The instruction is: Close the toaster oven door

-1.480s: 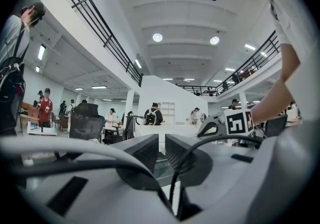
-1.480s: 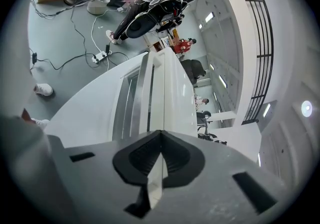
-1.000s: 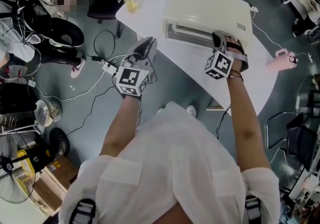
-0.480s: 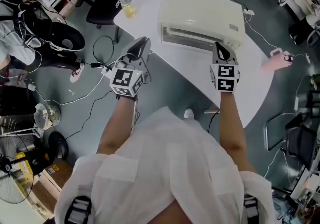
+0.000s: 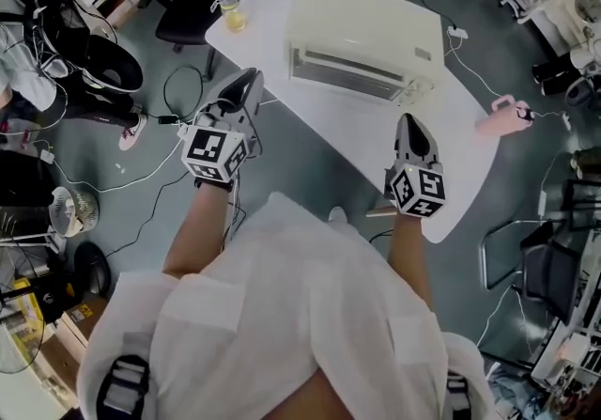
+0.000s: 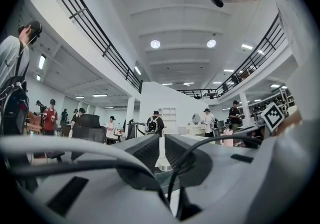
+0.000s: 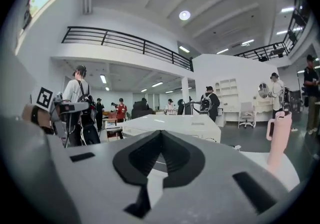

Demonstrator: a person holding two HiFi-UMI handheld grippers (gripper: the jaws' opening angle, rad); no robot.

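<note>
The cream toaster oven point(image 5: 366, 38) stands on the white table point(image 5: 451, 178), and its front door point(image 5: 346, 73) lies flush against the body. My right gripper point(image 5: 406, 122) hovers over the table a short way in front of the oven's right end, shut with nothing in it. In the right gripper view its tips point(image 7: 161, 135) meet, with the oven point(image 7: 172, 125) beyond them. My left gripper point(image 5: 241, 92) hangs off the table's left edge over the floor. In its own view the left gripper point(image 6: 161, 143) shows a narrow slit between its jaws, holding nothing.
A small yellow bottle point(image 5: 231, 12) sits on the table's far left corner. A pink bottle point(image 5: 498, 116) stands at the right edge, also visible as a pink bottle point(image 7: 279, 135) in the right gripper view. Cables point(image 5: 141, 174), chairs and bags crowd the floor to the left.
My right gripper has drawn back from the oven's front right corner toward me. The left gripper has stayed beside the table's left edge.
</note>
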